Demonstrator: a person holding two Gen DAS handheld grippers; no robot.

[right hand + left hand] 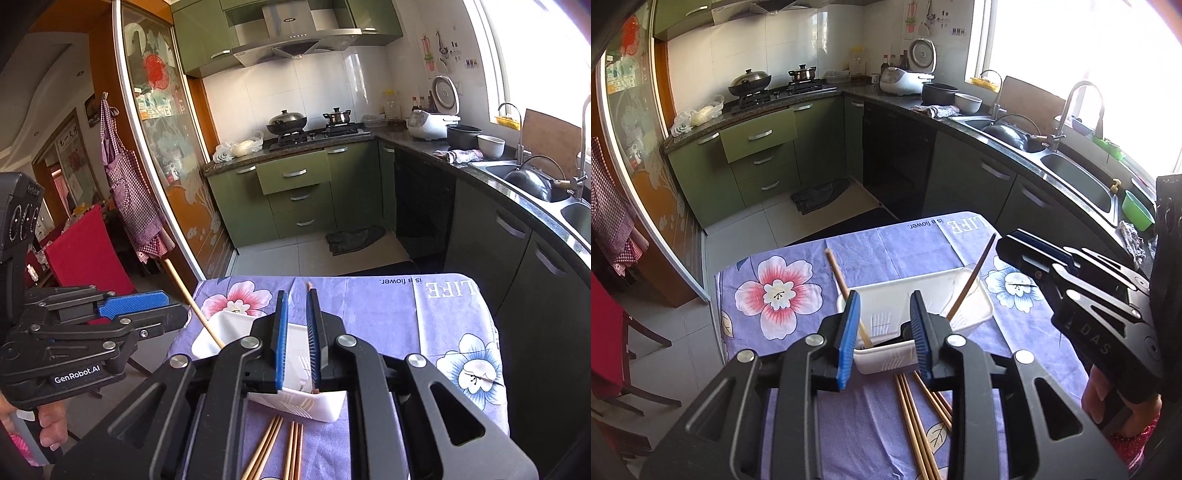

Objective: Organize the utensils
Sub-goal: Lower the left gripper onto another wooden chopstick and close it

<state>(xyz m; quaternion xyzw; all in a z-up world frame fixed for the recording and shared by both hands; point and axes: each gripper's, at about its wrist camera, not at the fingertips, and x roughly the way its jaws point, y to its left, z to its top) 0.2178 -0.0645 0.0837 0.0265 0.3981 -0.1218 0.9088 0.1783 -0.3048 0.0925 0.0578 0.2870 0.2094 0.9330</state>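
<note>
Your left gripper [884,338] hangs nearest, fingers parted and empty over the near wall of the white tray [984,304]. It sits mid-bench on the floral cloth [798,266], within reach of both hands. Your right gripper [296,341] has its fingers slightly apart around a dark chopstick [973,277] leaning in the tray; contact unclear. A light chopstick [839,275] leans there too. Loose chopsticks [916,417] lie unsorted just before the tray.

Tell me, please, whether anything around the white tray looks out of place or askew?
Yes. Two chopsticks lean steeply out of the white tray, crossing its rim instead of lying flat, and several loose chopsticks lie fanned on the floral cloth in front of it.
</note>
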